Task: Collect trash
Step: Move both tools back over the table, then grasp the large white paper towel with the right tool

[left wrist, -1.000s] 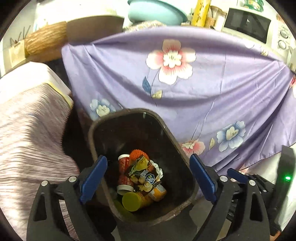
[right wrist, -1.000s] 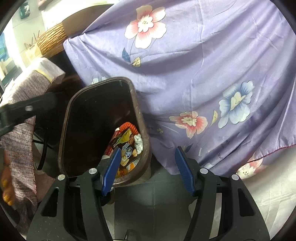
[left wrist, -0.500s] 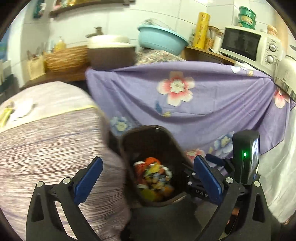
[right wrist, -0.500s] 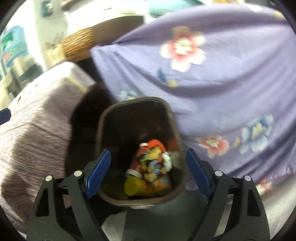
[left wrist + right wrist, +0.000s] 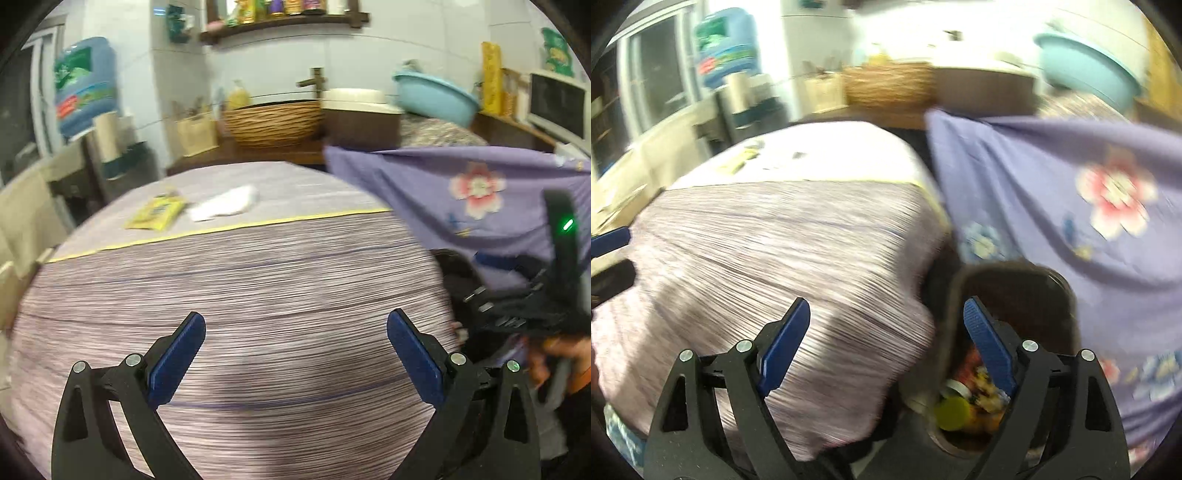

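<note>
My left gripper [image 5: 295, 317] hangs wide open and empty over the draped side of a striped lilac tablecloth [image 5: 258, 280]. On the tabletop beyond lie a yellow packet [image 5: 155, 213] and a crumpled white tissue [image 5: 223, 206]. My right gripper [image 5: 887, 304] is empty, its jaws still opening, above the same cloth's side. Behind its right finger stands the brown trash bin [image 5: 1015, 269], holding a yellow lid, cups and wrappers [image 5: 975, 391]. The bin is almost hidden in the left wrist view.
A purple flowered cloth [image 5: 480, 192] drapes the counter on the right. At the back stand a wicker basket [image 5: 273, 122], a teal basin [image 5: 436, 96], a microwave [image 5: 557, 103] and a blue water jug [image 5: 85, 85]. A hand [image 5: 565, 347] holds the right gripper's black frame.
Both grippers have risen and swung left from over the bin toward the striped table. The right jaws have widened. The tabletop with packet and tissue has come into view.
</note>
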{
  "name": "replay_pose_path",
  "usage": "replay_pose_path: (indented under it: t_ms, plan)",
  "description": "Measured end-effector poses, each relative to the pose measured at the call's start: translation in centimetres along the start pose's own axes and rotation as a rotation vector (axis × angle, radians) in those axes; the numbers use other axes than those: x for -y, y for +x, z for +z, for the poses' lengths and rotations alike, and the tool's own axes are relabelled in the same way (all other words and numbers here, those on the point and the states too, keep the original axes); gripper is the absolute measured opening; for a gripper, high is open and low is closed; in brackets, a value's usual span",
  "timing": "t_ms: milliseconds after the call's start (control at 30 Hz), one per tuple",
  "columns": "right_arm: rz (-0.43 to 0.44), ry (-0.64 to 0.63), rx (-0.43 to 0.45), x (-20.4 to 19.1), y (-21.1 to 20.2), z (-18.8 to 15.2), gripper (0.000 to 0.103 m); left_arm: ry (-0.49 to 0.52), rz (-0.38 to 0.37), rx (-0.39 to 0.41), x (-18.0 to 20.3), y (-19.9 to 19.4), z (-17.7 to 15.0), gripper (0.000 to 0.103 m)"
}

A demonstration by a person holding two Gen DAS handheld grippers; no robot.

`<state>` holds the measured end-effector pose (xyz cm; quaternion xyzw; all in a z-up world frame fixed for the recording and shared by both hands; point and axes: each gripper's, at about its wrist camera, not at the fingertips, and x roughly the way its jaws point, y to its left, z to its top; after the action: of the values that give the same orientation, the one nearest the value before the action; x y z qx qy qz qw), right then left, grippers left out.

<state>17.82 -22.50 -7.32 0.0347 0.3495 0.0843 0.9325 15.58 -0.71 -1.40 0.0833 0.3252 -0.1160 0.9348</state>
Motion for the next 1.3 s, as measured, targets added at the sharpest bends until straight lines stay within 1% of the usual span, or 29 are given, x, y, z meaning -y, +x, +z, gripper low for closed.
replay_pose_path:
  t_ms: [33, 133, 267, 367, 500, 633, 767, 867, 933, 1000, 1100, 1200, 1233, 1267, 1300]
  plan:
    - [0.016, -0.015, 0.002, -0.8, 0.1, 0.6, 0.085, -0.009, 0.020, -0.002, -1.1, 0.0, -0.1, 0.098]
    - [0.070, -0.066, 0.005, -3.7, 0.7, 2.5, 0.091, -0.035, 0.089, -0.021, -4.7, 0.0, -0.5, 0.098]
    - [0.133, -0.139, -0.010, -7.7, 2.1, 4.9, 0.091, -0.083, 0.135, -0.049, -9.1, 0.3, -0.6, 0.098]
    - [0.160, -0.215, -0.050, -10.9, 4.7, 6.9, 0.091, -0.087, 0.158, -0.066, -12.0, 0.9, -0.6, 0.098]
    - [0.175, -0.282, -0.090, -14.3, 8.4, 9.3, 0.091, -0.085, 0.199, -0.134, -16.0, 2.7, -0.5, 0.098]
    - [0.189, -0.300, -0.107, -16.7, 11.6, 12.2, 0.091, -0.115, 0.214, -0.137, -19.5, 3.3, -0.4, 0.097]
    - [0.165, -0.337, -0.105, -18.7, 14.7, 15.1, 0.091, -0.113, 0.237, -0.130, -21.0, 4.1, -0.1, 0.097]
    - [0.129, -0.376, -0.138, -19.9, 18.1, 16.9, 0.091, -0.117, 0.218, -0.137, -21.5, 5.3, 0.3, 0.098]
    - [0.105, -0.380, -0.162, -20.2, 20.4, 17.9, 0.091, -0.119, 0.207, -0.138, -21.7, 5.9, 0.6, 0.098]
    - [0.073, -0.395, -0.155, -20.2, 21.9, 18.7, 0.091, -0.110, 0.194, -0.133, -21.8, 6.6, 1.0, 0.098]
    - [0.075, -0.378, -0.169, -20.0, 23.9, 19.8, 0.091, -0.102, 0.179, -0.132, -21.6, 7.4, 1.3, 0.097]
    - [0.043, -0.369, -0.202, -19.6, 25.9, 20.2, 0.091, -0.105, 0.159, -0.136, -21.5, 8.2, 1.7, 0.098]
    - [0.034, -0.364, -0.208, -19.5, 26.3, 20.2, 0.087, -0.103, 0.152, -0.135, -21.4, 8.4, 1.9, 0.098]
    - [0.051, -0.344, -0.207, -19.2, 26.4, 20.4, 0.079, -0.101, 0.149, -0.134, -21.4, 8.6, 1.9, 0.097]
    - [0.072, -0.324, -0.211, -18.9, 26.5, 20.5, 0.075, -0.101, 0.146, -0.133, -21.4, 8.8, 2.1, 0.098]
